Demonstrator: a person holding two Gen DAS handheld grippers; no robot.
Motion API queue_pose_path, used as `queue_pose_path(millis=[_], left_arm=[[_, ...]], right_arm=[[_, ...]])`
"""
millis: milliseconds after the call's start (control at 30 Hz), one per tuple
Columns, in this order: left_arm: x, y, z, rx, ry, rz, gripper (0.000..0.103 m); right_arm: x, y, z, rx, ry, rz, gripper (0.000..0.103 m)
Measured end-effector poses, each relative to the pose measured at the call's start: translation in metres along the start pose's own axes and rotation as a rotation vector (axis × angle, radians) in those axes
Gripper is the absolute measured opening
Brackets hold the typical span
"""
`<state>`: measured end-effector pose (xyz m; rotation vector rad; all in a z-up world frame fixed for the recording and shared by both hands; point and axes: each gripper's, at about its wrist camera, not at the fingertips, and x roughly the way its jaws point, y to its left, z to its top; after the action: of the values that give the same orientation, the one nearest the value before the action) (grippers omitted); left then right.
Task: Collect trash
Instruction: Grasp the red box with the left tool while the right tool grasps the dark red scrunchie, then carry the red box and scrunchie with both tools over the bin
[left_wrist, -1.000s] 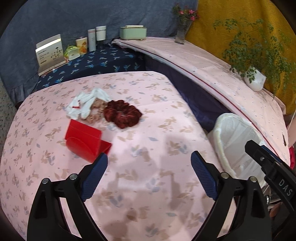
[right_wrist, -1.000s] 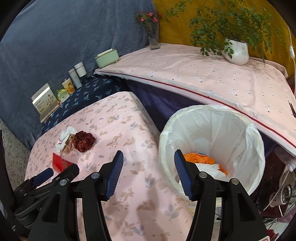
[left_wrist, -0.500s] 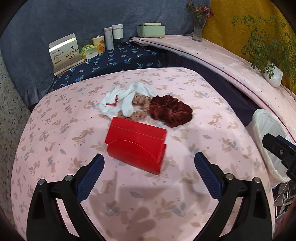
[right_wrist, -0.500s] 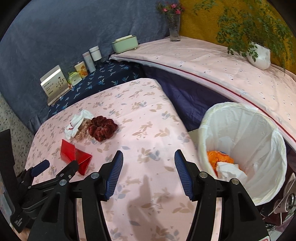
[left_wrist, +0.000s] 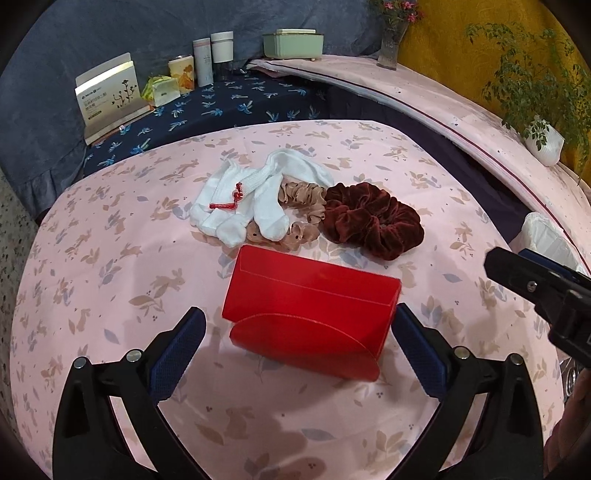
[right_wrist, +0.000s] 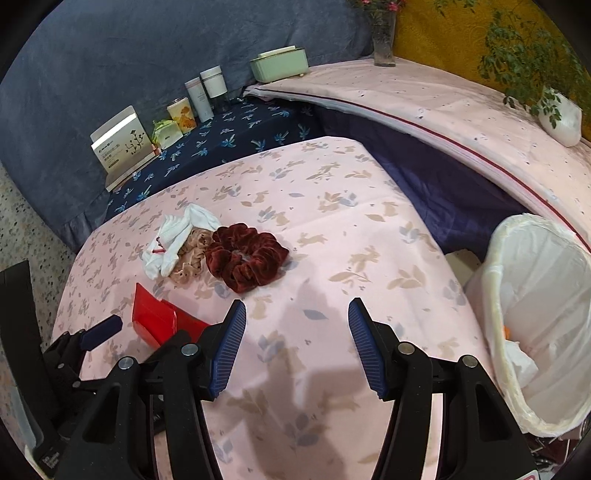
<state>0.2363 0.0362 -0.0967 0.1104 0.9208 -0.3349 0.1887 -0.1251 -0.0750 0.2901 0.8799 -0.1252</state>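
Observation:
A red cardboard box (left_wrist: 310, 291) lies on the pink floral table (left_wrist: 110, 258), between the fingers of my left gripper (left_wrist: 298, 325). Its jaws are opening and the pads do not press on the box. Behind the box lie white socks (left_wrist: 251, 199), a beige scrunchie (left_wrist: 303, 199) and a dark red scrunchie (left_wrist: 369, 221). My right gripper (right_wrist: 297, 314) hovers open over bare cloth with nothing between its fingers, near the dark red scrunchie (right_wrist: 243, 254). The white-lined bin (right_wrist: 535, 314) stands off the table's right edge, with orange and white scraps inside.
A dark blue shelf (left_wrist: 229, 107) behind the table holds a card box, tins, bottles and a pale green case (left_wrist: 293, 43). A pink-covered ledge (right_wrist: 443, 107) runs along the right with a vase and a potted plant (right_wrist: 557, 118).
Both grippers have swung left, away from the bin and toward the items on the table. The red box has come between the left fingers, which have spread a little wider.

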Motion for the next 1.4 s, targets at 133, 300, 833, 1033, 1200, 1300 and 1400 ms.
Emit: queue_pose_path(millis=[133, 300, 833, 1033, 1200, 1300, 1400], left_arm=[[0.006, 0.004, 0.002, -0.007, 0.010, -0.026, 0.095], [0.006, 0.016, 0.003, -0.058, 0.018, -0.060, 0.089], [0.001, 0.071, 0.018, -0.287, -0.005, 0.067, 0.089], [0.004, 0.063, 0.018, -0.281, 0.003, 0.068, 0.089], [0.000, 0.050, 0.013, -0.267, 0.006, 0.063, 0.089], [-0.004, 0.039, 0.010, -0.252, 0.006, 0.055, 0.089], [-0.009, 0.026, 0.008, -0.240, 0.003, 0.044, 0.089]], right_arm=[[0.015, 0.008, 0.008, -0.008, 0.012, 0.001, 0.056], [0.037, 0.017, 0.017, -0.022, 0.035, -0.001, 0.056], [0.096, 0.030, 0.032, 0.003, 0.099, 0.011, 0.041], [0.091, 0.031, 0.025, -0.030, 0.080, 0.029, 0.018], [0.076, 0.028, 0.017, -0.050, 0.062, 0.014, 0.016], [0.063, 0.019, 0.011, -0.033, 0.052, 0.014, 0.016], [0.050, 0.007, 0.006, -0.007, 0.044, 0.015, 0.016]])
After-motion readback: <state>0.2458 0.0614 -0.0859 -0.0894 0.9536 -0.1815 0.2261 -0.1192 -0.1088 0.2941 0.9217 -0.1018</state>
